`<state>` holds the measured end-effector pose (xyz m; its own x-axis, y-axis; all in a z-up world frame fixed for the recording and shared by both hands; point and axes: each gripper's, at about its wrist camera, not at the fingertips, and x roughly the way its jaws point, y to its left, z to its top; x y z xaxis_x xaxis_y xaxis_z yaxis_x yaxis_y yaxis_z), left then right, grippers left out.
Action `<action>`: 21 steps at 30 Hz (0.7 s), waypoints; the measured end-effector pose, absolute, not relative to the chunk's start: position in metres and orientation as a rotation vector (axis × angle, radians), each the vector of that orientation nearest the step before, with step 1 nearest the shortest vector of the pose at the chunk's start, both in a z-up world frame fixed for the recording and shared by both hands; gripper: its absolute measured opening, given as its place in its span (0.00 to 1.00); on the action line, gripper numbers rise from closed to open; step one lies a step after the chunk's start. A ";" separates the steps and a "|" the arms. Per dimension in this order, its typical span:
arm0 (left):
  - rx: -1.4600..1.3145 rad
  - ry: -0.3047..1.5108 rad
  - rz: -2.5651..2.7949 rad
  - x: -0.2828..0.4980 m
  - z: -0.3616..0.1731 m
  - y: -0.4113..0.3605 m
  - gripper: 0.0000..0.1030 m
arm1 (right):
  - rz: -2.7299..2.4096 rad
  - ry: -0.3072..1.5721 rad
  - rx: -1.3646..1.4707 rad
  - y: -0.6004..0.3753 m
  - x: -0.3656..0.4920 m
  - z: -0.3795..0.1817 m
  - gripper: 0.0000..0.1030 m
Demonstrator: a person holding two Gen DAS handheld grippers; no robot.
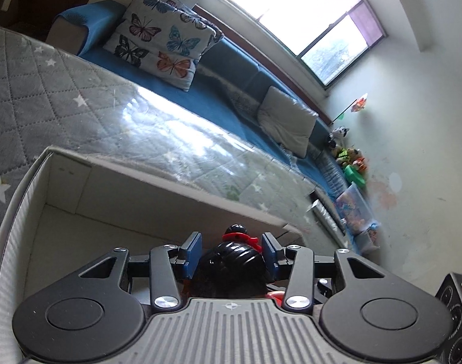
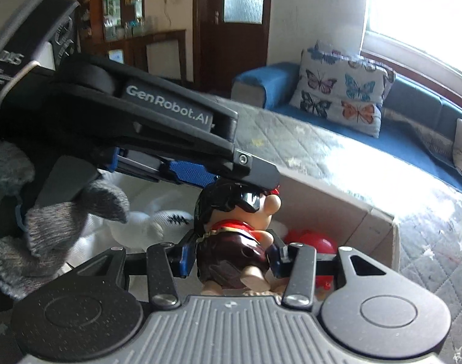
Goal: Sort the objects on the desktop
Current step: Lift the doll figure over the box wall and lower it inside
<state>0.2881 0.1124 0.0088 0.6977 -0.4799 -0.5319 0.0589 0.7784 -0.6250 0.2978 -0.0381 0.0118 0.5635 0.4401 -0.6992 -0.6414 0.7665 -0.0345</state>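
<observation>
A toy figurine (image 2: 234, 242) with glossy black hair, a red collar and a brown body is held over an open cardboard box (image 2: 337, 209). My right gripper (image 2: 229, 261) is shut on its body. My left gripper (image 2: 219, 179) comes in from the upper left and its blue pads close on the figurine's head. In the left wrist view the same gripper (image 1: 231, 250) clamps the black hair (image 1: 231, 257), with the box's inner wall (image 1: 158, 188) just beyond. A grey-gloved hand (image 2: 49, 230) holds the left gripper.
Inside the box lie a white soft item (image 2: 158, 221) and a red toy (image 2: 319, 242). The box stands on a grey quilted star-pattern tablecloth (image 1: 64, 91) under clear plastic. A blue sofa with a butterfly pillow (image 2: 340, 91) is behind. Toys (image 1: 352, 157) line the wall.
</observation>
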 end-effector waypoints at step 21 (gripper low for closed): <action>-0.582 0.730 -0.304 0.265 0.012 0.109 0.45 | 0.649 0.745 -0.331 -0.040 0.289 0.027 0.53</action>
<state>0.2650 0.1094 0.0123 0.7118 -0.4531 -0.5367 0.0616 0.8015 -0.5948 0.2892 -0.0402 0.0270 0.5546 0.4252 -0.7153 -0.6504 0.7576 -0.0540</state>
